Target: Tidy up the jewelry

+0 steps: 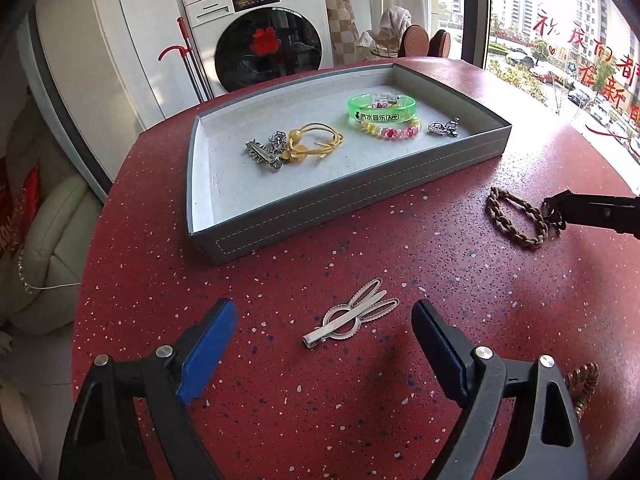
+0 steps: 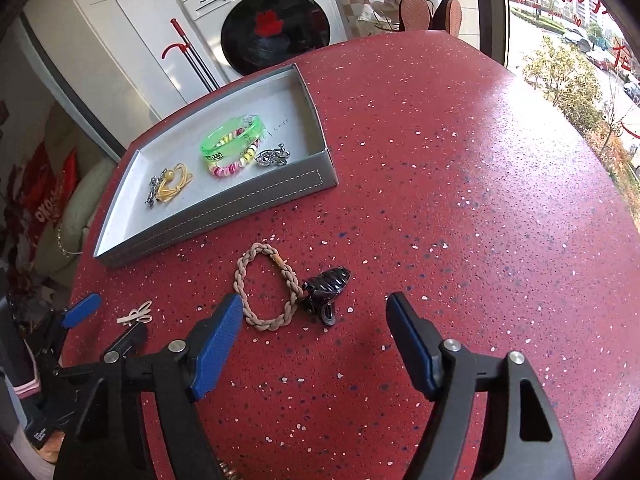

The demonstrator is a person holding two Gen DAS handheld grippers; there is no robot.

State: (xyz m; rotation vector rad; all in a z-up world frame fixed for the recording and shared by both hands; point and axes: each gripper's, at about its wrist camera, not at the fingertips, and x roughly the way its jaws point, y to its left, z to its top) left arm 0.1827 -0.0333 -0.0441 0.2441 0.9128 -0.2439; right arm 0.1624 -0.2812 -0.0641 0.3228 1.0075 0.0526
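Note:
A silver hair clip (image 1: 352,316) lies on the red speckled table just ahead of my left gripper (image 1: 323,306), which is open with the clip between its fingertips, untouched. A braided tan hair tie (image 2: 266,288) and a black claw clip (image 2: 326,288) lie side by side. My right gripper (image 2: 314,300) is open just before the claw clip, and its pads do not touch it. The grey tray (image 1: 340,208) holds a green bangle (image 1: 380,110), a pink and yellow bead bracelet (image 1: 394,132), a yellow hair tie (image 1: 316,142) and small silver pieces.
A second twisted brown band (image 1: 584,384) peeks from behind my left gripper's right finger. A washing machine (image 1: 264,36) and a red-handled mop (image 1: 188,60) stand beyond the table's far edge. A window (image 1: 560,60) runs along the right, a pale cushion (image 1: 52,240) sits left.

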